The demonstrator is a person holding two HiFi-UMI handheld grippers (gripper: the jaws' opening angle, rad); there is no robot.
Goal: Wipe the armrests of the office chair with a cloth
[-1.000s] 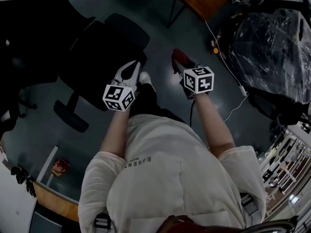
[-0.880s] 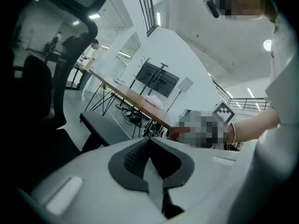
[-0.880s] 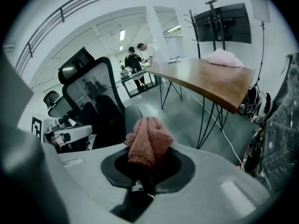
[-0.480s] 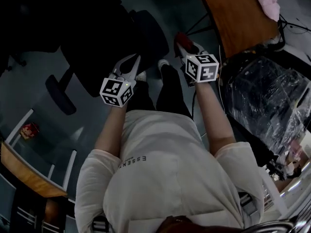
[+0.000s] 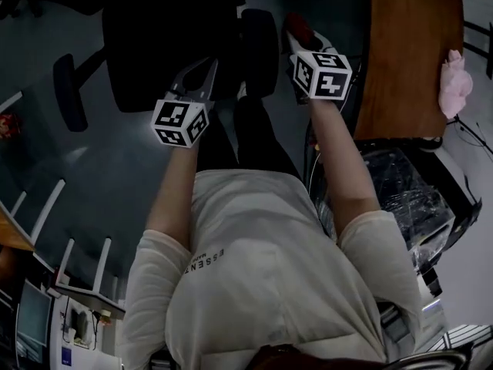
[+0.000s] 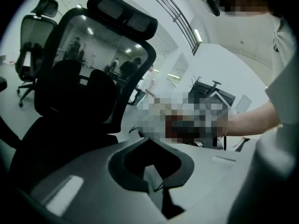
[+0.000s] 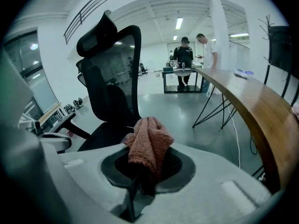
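The black mesh-back office chair stands just ahead of me, one armrest near its right side and the other armrest out to the left. My right gripper is shut on a reddish-pink cloth, held in the air right of that near armrest. In the right gripper view the chair rises behind the cloth, an armrest low at the left. My left gripper is shut with nothing in it, hovering before the seat. The chair fills the left gripper view.
A long wooden table runs along the right, with a pink bundle on it. A plastic-wrapped object sits below the table. Two people stand far off at a desk. Another chair stands behind.
My view has swung round: the chair now lies straight ahead at the top and the wooden table has come in at the right. Both grippers have moved up toward the chair.
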